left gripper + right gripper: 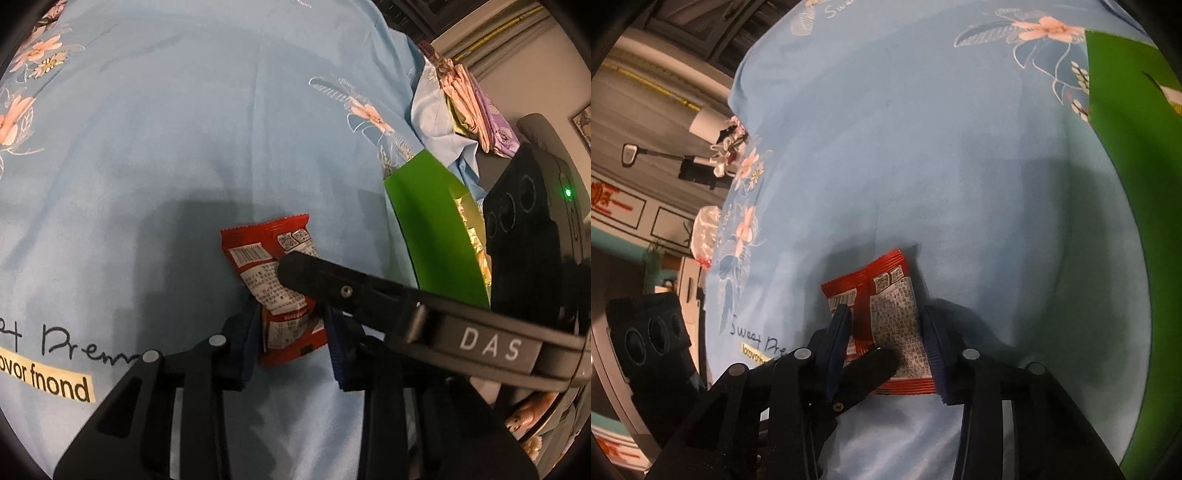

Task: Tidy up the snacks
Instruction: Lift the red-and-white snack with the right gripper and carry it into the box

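On the light-blue flowered bedsheet (166, 147), both the left gripper (291, 332) and the right gripper (886, 343) have their fingers closed on one red snack packet (280, 266), which looks light, crinkly and slippery, so it is best held at the flat sealed ends.

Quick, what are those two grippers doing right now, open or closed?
Left gripper: closed on the red snack packet.
Right gripper: closed on the same packet.
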Motion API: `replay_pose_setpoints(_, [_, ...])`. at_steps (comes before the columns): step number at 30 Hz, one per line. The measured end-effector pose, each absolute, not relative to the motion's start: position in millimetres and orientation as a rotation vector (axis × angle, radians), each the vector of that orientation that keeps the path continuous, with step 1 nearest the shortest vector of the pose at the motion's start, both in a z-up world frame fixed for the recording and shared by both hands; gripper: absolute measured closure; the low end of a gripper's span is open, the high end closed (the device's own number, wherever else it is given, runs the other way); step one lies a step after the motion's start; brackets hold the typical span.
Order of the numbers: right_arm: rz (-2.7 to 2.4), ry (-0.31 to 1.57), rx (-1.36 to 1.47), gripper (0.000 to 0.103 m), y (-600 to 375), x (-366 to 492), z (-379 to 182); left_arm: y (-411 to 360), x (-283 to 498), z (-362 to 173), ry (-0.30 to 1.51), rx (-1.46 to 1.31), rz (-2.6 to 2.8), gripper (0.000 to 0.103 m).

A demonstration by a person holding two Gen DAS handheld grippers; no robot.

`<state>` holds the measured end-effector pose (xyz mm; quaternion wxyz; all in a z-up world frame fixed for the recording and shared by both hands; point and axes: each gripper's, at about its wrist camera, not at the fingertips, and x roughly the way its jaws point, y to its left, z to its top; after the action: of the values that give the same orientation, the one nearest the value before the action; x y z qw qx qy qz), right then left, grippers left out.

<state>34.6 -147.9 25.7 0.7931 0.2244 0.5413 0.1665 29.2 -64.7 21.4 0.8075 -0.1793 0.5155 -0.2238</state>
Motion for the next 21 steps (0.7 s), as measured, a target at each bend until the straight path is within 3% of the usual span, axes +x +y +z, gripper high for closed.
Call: replay_pose_setpoints(21, [0.407, 0.829, 0.440, 0.061, -156, -17, 127, -79, -12, 114, 0.790, -0.271, -0.523, 0.073])
